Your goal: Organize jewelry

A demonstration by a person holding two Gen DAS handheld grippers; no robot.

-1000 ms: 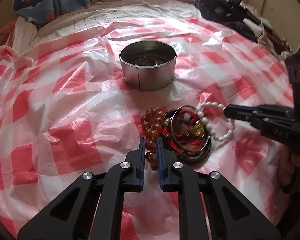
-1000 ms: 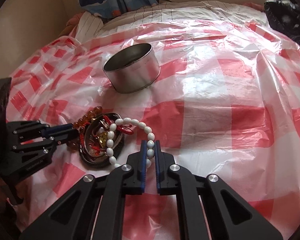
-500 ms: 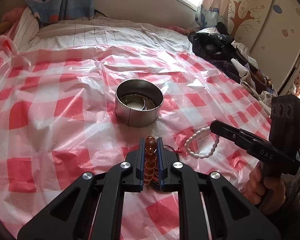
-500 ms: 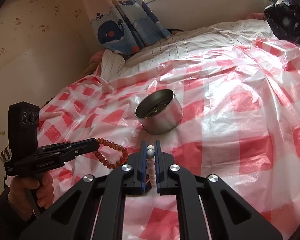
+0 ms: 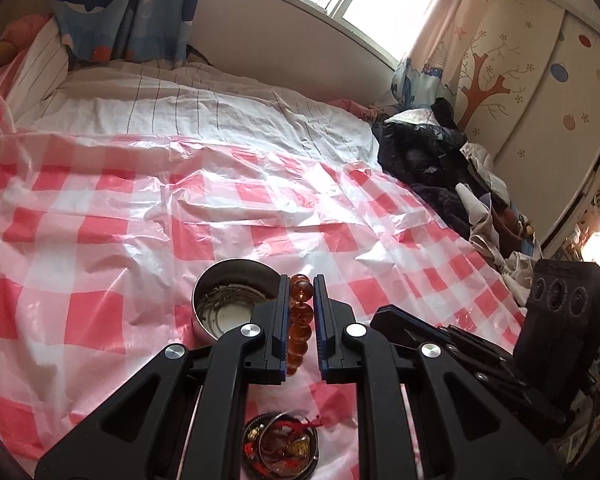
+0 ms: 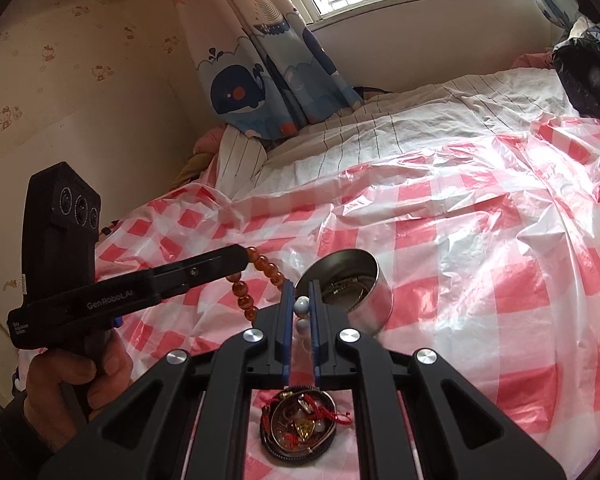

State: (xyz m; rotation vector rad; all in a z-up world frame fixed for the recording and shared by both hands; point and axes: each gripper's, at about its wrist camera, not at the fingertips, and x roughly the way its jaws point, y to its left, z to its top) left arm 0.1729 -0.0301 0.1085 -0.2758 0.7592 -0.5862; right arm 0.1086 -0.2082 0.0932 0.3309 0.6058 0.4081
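On the left wrist view your left tool (image 5: pixel 302 280) pinches the amber bead bracelet (image 5: pixel 300 322) beside the steel tin (image 5: pixel 230 304); right view, your right tool (image 6: pixel 301 286) pinches the white bead bracelet (image 6: pixel 302 306) above the bed.

I am seeing the white bead bracelet (image 6: pixel 302 306) only as two beads between the right gripper (image 6: pixel 300 304) fingers, the rest hiding behind the frame. The metal tin (image 5: pixel 231 304) is showing contents too small to identify, its right side sitting behind the left gripper (image 5: pixel 302 300). The jewelry pile (image 5: pixel 281 449) is lying partly behind gripper frames.
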